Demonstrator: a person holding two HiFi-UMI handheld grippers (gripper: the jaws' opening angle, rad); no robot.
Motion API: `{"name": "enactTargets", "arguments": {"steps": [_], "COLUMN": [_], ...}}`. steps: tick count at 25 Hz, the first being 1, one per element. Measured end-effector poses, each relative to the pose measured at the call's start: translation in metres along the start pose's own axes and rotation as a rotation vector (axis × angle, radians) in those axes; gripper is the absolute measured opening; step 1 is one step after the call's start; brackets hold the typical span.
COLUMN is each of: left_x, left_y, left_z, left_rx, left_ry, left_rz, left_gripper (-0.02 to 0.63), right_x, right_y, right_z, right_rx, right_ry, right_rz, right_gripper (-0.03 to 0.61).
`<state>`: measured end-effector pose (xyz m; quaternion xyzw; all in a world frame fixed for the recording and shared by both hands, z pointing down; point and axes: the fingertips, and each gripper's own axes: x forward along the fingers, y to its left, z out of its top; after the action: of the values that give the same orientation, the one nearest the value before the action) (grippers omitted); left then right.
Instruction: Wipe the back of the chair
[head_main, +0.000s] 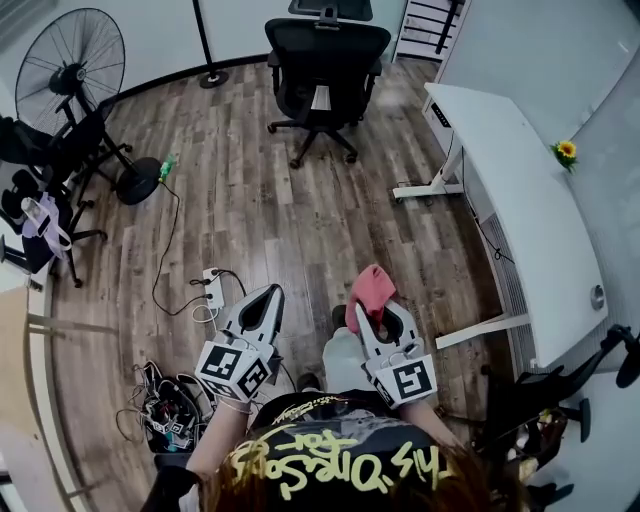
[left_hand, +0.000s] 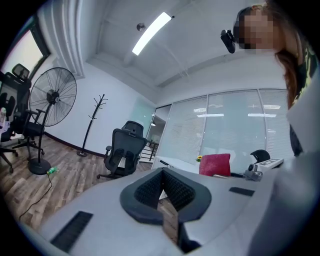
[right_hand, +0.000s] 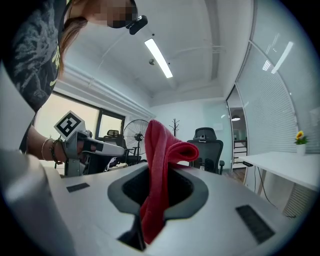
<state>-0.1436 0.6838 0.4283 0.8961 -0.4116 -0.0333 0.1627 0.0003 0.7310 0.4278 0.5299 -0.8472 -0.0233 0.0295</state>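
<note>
A black mesh office chair (head_main: 323, 62) stands far across the wooden floor, its back turned toward me; it also shows as the chair (left_hand: 124, 148) and the chair (right_hand: 205, 149) in the gripper views. My right gripper (head_main: 378, 312) is shut on a red cloth (head_main: 368, 291), which sticks up from its jaws as the cloth (right_hand: 161, 170). My left gripper (head_main: 262, 308) is shut with nothing in it, held beside the right one. Both are close to my body, far from the chair.
A white desk (head_main: 520, 190) with a small sunflower (head_main: 566, 151) runs along the right. A standing fan (head_main: 72, 70) and a dark chair with bags (head_main: 35, 200) are at the left. A power strip and cables (head_main: 205, 295) lie on the floor ahead of me.
</note>
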Motion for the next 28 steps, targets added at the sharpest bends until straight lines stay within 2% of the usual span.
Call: {"name": "enactTargets", "arguments": {"steps": [8, 14, 22, 28], "left_x": [0.050, 0.108, 0.194, 0.250], "left_y": [0.025, 0.050, 0.064, 0.078], "left_z": [0.015, 0.029, 0.055, 0.069], "left_rx": [0.026, 0.046, 0.067, 0.053], "left_ry": [0.002, -0.008, -0.008, -0.032], "left_rz": [0.013, 0.033, 0.039, 0.056], "left_gripper": [-0.008, -0.008, -0.006, -0.008], "right_x": [0.052, 0.098, 0.151, 0.190], "right_y": [-0.044, -0.097, -0.172, -0.223], "right_z": [-0.001, -0.003, -0.001, 0.004], "right_rx": [0.025, 0.035, 0.041, 0.026], "right_ry": [-0.034, -0.066, -0.055, -0.063], "right_rz": [-0.005, 0.001, 0.023, 0.037], "right_gripper": [0.061, 0.061, 0.061, 0.061]}}
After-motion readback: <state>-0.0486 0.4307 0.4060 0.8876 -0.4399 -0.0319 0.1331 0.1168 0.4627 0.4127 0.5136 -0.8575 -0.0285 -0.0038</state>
